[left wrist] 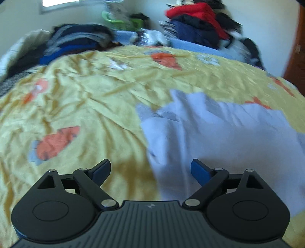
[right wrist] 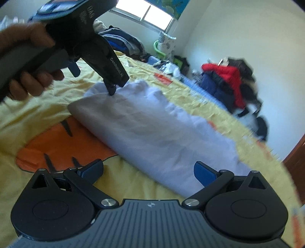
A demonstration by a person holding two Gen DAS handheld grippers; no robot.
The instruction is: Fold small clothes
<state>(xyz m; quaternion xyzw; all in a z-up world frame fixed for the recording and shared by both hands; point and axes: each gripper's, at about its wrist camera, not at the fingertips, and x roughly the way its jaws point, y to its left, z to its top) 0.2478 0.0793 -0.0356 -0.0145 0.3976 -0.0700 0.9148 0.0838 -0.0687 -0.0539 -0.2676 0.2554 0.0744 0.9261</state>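
A pale white garment (left wrist: 219, 133) lies folded in a long bundle on the yellow bedspread (left wrist: 85, 99), which has orange prints. My left gripper (left wrist: 150, 168) is open just above the cloth's left edge, and its right finger is over the white fabric. In the right wrist view the same garment (right wrist: 152, 124) runs diagonally. My right gripper (right wrist: 148, 170) hangs open over its near end with nothing pinched. A hand (right wrist: 28, 76) holds the left gripper (right wrist: 93, 80) at the cloth's far end, one fingertip (right wrist: 112, 90) down at the fabric.
A stack of dark blue clothes (left wrist: 80, 38) sits at the bed's far left. A heap with a red jacket (left wrist: 198, 13) is at the far right, and a green plastic item (left wrist: 122, 21) stands between them. A brown wooden door (left wrist: 299, 57) borders the right. A window (right wrist: 144, 15) is behind.
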